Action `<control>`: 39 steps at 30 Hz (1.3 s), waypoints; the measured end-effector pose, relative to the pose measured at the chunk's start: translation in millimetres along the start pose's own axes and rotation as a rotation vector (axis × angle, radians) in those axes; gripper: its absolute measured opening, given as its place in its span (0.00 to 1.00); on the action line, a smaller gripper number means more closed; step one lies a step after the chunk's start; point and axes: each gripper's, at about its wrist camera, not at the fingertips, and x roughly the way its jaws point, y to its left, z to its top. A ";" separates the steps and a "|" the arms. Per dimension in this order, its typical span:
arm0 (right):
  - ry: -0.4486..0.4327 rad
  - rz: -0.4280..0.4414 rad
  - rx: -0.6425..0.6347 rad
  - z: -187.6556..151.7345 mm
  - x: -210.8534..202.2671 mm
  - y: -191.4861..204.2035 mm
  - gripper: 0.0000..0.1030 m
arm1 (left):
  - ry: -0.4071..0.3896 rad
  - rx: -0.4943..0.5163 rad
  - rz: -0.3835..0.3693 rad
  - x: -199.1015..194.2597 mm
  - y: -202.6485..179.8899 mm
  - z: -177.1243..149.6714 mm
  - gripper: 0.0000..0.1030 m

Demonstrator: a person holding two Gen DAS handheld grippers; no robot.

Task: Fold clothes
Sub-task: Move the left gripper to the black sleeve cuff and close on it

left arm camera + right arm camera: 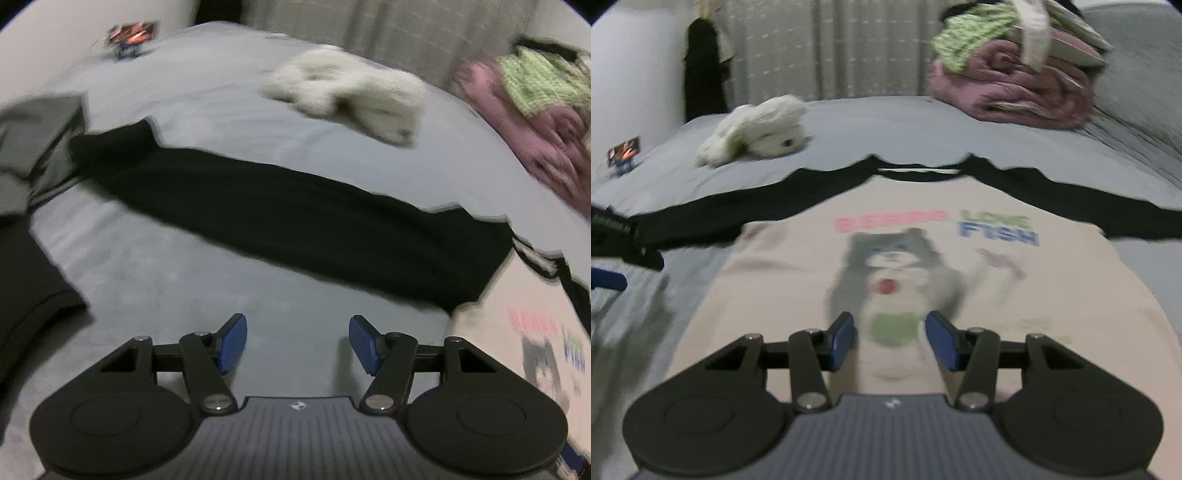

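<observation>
The raglan shirt point(923, 280), cream body with black sleeves and a cat print, is spread flat on the grey bedsheet point(886, 122), right under and ahead of the right gripper point(891, 341). That gripper's blue pads are held apart over the print, nothing pinched; contact with the fabric can't really be judged through the blur. The left gripper point(297, 343) is spread wide over bare sheet, with the shirt's black sleeve point(295, 221) stretched across just ahead. A white plush toy point(347, 92) is seen further back.
</observation>
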 end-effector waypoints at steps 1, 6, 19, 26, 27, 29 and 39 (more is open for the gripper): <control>0.004 0.019 -0.017 0.8 1.5 8.4 0.44 | 0.005 -0.033 -0.024 -1.6 6.0 4.1 0.59; 0.011 0.090 -0.119 9.2 12.6 53.6 0.43 | -0.066 -0.117 -0.029 -12.2 35.8 27.1 0.59; -0.045 0.292 -0.274 89.7 59.2 120.9 0.41 | -0.247 -0.269 0.060 -8.3 122.9 60.5 0.58; 0.117 0.342 -0.249 159.8 150.4 106.9 0.41 | -0.315 -0.327 -0.007 -7.8 153.9 77.6 0.59; 0.143 0.354 -0.299 164.6 160.0 115.1 0.42 | -0.324 -0.338 -0.008 -8.4 158.5 78.7 0.59; 0.182 0.363 -0.393 170.9 175.8 135.3 0.42 | -0.329 -0.378 -0.012 -10.6 167.9 77.4 0.59; 0.163 0.463 -0.584 157.3 193.2 207.9 0.07 | -0.309 -0.432 -0.028 18.0 181.9 81.0 0.60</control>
